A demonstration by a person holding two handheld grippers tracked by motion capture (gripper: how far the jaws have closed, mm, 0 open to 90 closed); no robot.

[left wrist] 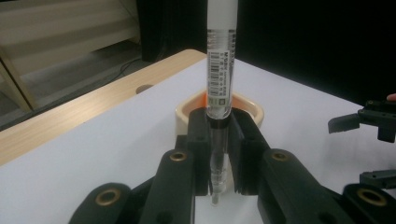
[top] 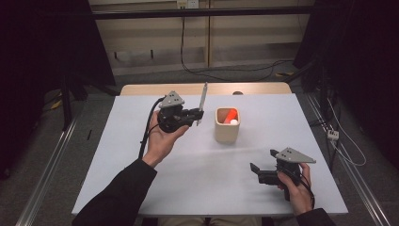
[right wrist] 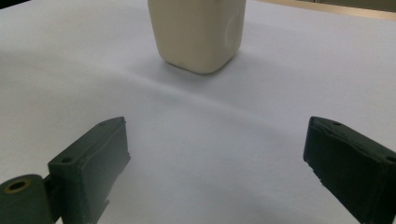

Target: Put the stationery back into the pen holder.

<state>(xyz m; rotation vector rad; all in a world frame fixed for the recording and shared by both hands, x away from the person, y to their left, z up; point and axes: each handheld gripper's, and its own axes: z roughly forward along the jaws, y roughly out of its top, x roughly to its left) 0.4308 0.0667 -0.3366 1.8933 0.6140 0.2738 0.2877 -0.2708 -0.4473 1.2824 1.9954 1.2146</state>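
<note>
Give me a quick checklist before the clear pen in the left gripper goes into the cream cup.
1. Left gripper shut on the clear barcoded plastic pen: ok.
2. Pen upright between the jaws: ok.
3. Square cream cup standing upright on the white table: ok.
4. Room inside the cup beside the orange thing: cannot tell.
5. Right gripper open, apart from the cup: ok.
6. Pen tip above the cup's mouth: not ok, it is beside it.

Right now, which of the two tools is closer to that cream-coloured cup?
The left. The left tool, clamped on a pen, is raised just left of the cup. The right tool sits open nearer the table's front edge, farther off.
</note>
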